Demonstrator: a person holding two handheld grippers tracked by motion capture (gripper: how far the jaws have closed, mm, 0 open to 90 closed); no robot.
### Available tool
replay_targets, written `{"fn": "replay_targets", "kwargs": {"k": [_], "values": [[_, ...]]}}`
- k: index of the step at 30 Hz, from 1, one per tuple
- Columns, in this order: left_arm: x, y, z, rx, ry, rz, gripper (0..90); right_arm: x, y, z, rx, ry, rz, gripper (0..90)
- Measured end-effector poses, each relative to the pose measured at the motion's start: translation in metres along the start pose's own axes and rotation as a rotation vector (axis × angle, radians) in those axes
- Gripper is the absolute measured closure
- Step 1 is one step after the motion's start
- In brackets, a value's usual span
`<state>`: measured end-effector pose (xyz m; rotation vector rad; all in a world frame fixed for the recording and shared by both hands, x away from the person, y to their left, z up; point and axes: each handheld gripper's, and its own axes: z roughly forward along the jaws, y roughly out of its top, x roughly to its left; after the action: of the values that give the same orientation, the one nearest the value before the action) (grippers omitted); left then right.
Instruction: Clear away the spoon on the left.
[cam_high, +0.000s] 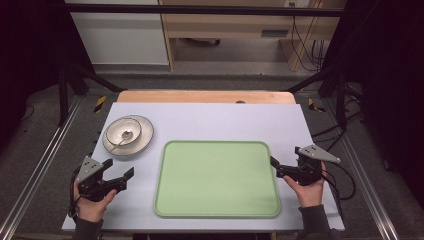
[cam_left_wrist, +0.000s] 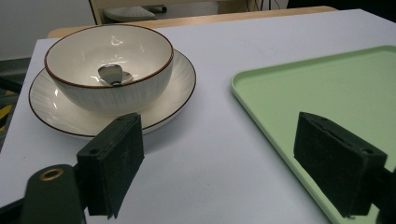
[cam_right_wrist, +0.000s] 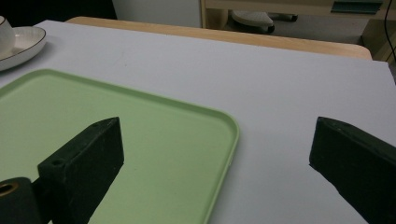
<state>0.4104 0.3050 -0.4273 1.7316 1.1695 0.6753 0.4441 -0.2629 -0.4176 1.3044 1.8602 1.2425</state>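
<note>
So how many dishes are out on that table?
3: a bowl sitting on a plate at the far left, a spoon inside the bowl, and a bare green tray in the middle.

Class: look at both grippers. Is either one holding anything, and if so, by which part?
Nothing is held. The left gripper and right gripper both have open, empty jaws, apart from the bowl and tray.

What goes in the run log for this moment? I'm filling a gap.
left gripper: open, empty | right gripper: open, empty | bowl: on plate, spoon inside | tray: empty
</note>
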Motion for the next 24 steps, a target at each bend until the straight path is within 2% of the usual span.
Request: {"fn": "replay_targets", "kwargs": {"k": [14, 24], "values": [[0.01, 0.003, -0.005, 0.01, 0.0, 0.014, 15.4, 0.004, 0.003, -0.002, 0.008, -0.008, -0.01, 3.8], [0.016, 0.011, -0.007, 0.029, 0.036, 0.06, 15.1, 0.008, 0.007, -0.003, 0.009, -0.005, -0.017, 3.9]]}}
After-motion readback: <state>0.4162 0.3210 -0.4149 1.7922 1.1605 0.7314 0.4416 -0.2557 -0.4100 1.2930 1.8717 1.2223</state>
